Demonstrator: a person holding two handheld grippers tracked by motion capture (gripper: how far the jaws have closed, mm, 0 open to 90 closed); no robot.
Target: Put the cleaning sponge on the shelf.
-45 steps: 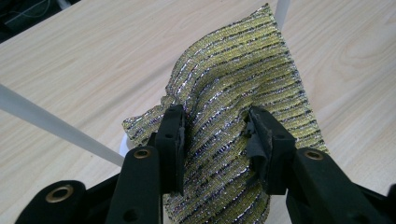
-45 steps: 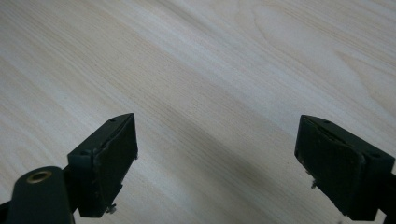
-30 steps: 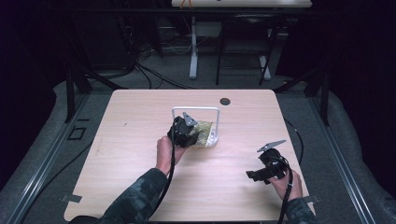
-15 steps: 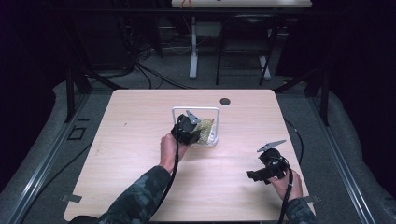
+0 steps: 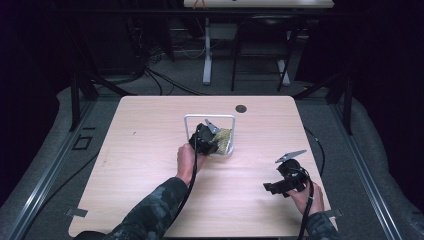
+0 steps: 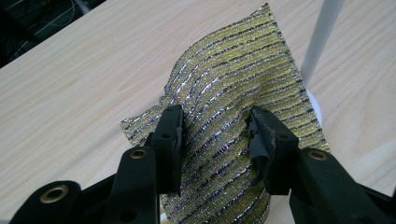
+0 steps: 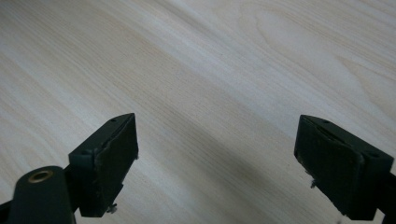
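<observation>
The left claw (image 6: 215, 140) pinches a glittery yellow scouring cloth (image 6: 233, 98), its jaws pressed into the weave just beside the white rack (image 5: 209, 119) at mid-desk (image 5: 150, 150). The cloth looks light, soft and floppy, buckling between the pads, so a bite deep across the middle should carry it better than a corner. The right claw (image 7: 217, 158) hangs spread wide over bare wood, well apart.
</observation>
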